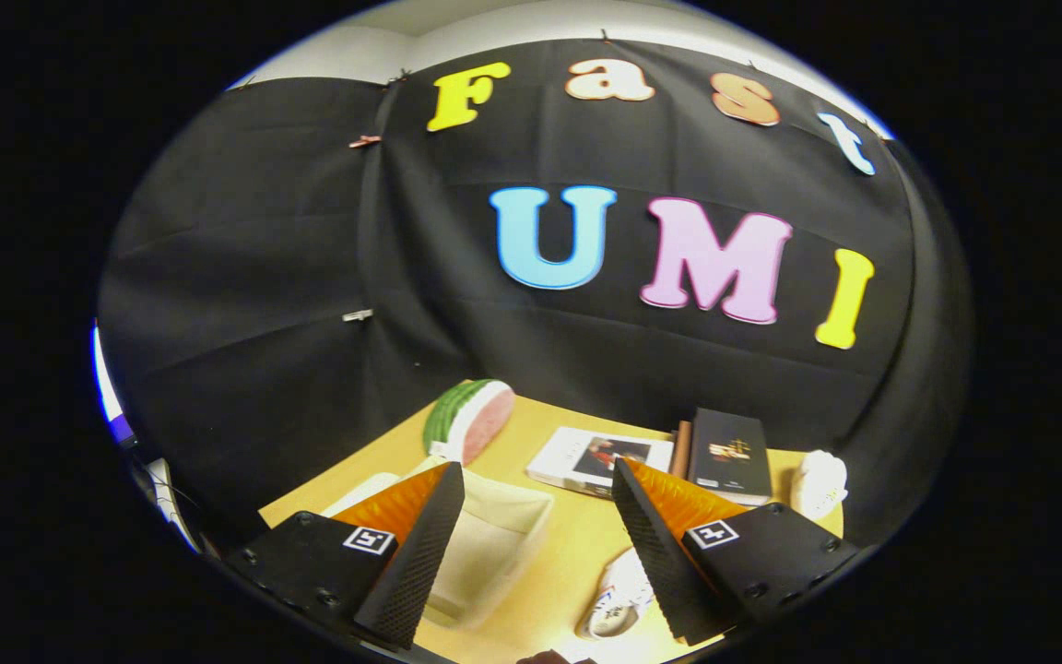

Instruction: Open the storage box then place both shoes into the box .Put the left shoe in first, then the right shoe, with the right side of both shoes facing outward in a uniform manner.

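Fingers [443, 489] of the gripper [538, 480] stand wide apart, holding nothing, high above the table [568, 553]. The box [494, 544], pale and see-through, sits down by the left finger, partly hidden behind it. I cannot tell if its lid is up or down. One white shoe [619, 595] lies on the table just inside the right finger, partly hidden by it. Something else white [819, 481] sits past the right finger, near the wall; it is too blurry to say what it is. Beyond the fingers lies a flat book [597, 458], and a dark book [727, 454] lies right beside it. A toy watermelon slice [471, 420] stands ahead of the left finger, close to the black cloth wall [310, 277].
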`<state>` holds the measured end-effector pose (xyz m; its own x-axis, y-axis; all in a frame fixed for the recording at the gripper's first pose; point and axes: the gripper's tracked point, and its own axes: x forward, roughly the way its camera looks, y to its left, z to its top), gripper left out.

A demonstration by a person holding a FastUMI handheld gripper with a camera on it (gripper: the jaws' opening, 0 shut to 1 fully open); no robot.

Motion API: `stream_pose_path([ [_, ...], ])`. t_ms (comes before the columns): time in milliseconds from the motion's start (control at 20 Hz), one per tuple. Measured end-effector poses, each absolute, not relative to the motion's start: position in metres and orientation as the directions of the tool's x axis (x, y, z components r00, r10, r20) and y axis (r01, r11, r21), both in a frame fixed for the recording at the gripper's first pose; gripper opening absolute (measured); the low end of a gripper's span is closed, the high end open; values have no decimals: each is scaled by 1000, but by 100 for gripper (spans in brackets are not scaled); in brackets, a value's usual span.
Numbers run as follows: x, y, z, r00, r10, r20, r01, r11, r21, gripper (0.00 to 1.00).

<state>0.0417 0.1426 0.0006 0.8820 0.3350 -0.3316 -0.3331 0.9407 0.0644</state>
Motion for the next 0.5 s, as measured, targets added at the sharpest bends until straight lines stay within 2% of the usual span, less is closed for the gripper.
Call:
stream_pose_path([
  [200, 30, 78, -38, 887, 217, -407, -208, 976, 69, 98],
  [500, 0, 18, -117, 819, 127, -559, -88, 991, 96, 99],
])
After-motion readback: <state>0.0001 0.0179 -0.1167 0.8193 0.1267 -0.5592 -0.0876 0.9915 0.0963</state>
